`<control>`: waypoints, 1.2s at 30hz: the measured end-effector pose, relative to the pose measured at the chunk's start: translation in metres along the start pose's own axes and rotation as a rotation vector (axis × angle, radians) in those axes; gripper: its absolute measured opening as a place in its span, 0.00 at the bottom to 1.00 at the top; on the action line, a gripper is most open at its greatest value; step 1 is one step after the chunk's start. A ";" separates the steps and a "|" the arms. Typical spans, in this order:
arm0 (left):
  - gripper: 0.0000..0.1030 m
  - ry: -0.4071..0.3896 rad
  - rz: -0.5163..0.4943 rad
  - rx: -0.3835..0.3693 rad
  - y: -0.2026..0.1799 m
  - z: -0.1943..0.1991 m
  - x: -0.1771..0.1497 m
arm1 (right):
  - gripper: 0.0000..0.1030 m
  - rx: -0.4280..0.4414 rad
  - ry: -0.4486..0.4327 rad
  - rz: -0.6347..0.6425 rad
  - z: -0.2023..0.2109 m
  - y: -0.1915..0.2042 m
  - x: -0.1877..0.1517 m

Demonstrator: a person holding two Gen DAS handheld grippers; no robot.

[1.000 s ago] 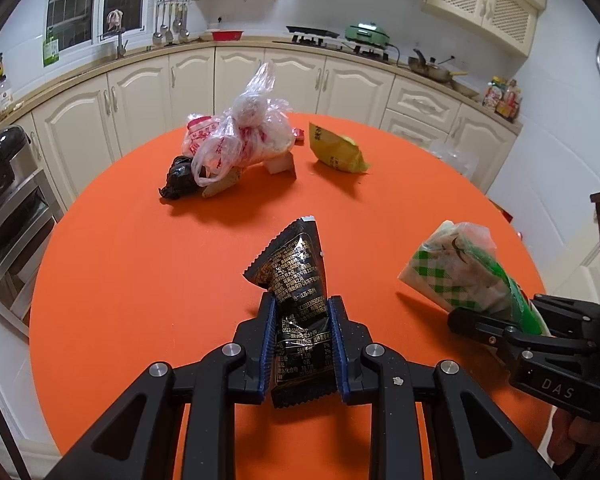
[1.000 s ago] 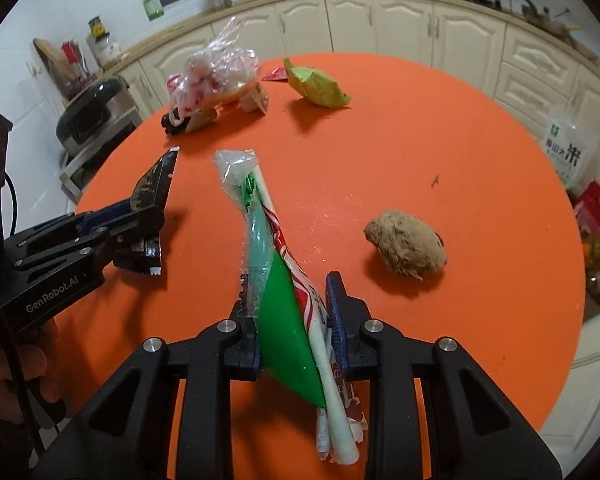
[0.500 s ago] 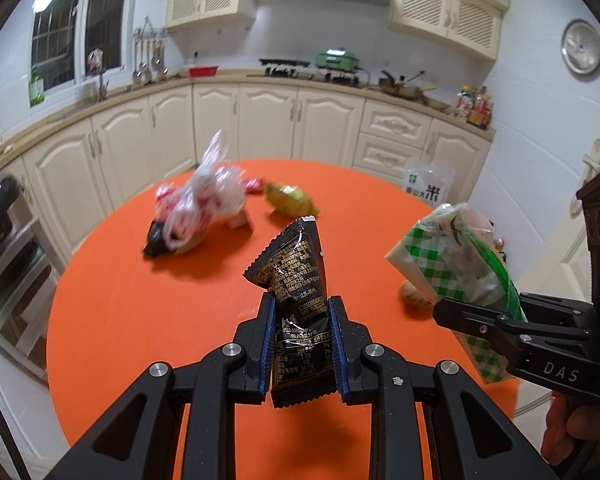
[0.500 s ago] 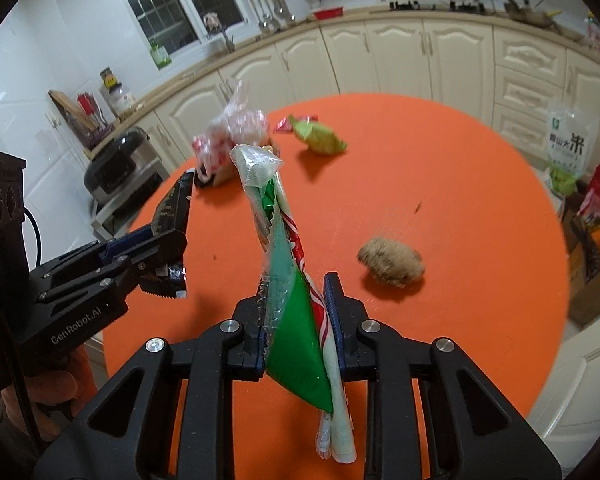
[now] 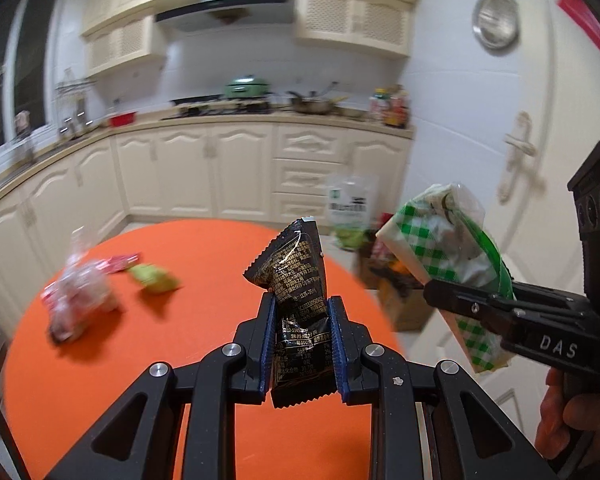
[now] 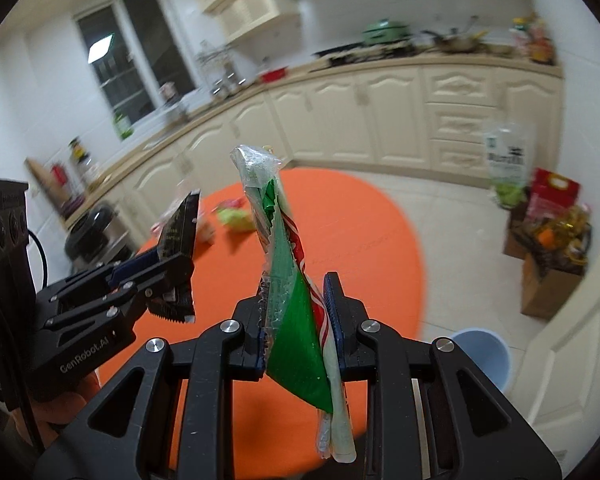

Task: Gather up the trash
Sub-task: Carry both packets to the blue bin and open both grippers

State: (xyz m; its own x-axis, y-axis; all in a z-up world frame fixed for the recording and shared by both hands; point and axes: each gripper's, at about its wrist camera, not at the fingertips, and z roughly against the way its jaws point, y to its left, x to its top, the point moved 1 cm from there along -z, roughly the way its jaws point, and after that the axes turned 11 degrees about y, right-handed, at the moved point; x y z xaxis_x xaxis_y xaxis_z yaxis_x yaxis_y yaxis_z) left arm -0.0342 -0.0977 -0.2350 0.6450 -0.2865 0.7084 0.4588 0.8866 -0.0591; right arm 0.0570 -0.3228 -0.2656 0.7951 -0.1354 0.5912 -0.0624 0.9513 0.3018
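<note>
My left gripper (image 5: 302, 344) is shut on a black snack wrapper (image 5: 296, 292) and holds it upright above the round orange table (image 5: 204, 264). My right gripper (image 6: 300, 320) is shut on a green, white and red plastic wrapper (image 6: 292, 304), also held in the air; this wrapper shows at the right of the left wrist view (image 5: 444, 256). The left gripper with the black wrapper shows at the left of the right wrist view (image 6: 176, 240). A clear bag of trash (image 5: 76, 296), a yellow-green packet (image 5: 156, 278) and a red wrapper (image 5: 122, 260) lie on the far left of the table.
A light blue bin (image 6: 484, 356) stands on the tiled floor to the right of the table. Cardboard boxes with groceries (image 6: 548, 256) and a rice bag (image 6: 504, 160) stand by the cabinets. A white door (image 5: 516, 168) is at the right.
Both grippers have risen and tilted up with their wrappers still held. The table now sits lower and farther, and the blue bin has come into the right wrist view.
</note>
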 end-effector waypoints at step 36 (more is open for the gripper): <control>0.81 0.583 -0.185 -0.103 -0.200 -0.420 0.158 | 0.34 -0.086 0.193 -0.720 -0.130 -0.372 -0.080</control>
State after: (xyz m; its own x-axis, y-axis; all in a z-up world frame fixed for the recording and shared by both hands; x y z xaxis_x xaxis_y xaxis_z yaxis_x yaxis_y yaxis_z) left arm 0.2329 -0.4734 -0.4067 0.7632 -0.6094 0.2148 0.6331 0.7718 -0.0599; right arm 0.0947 -0.6298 -0.5220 0.7135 -0.6894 0.1253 0.5544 0.6648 0.5007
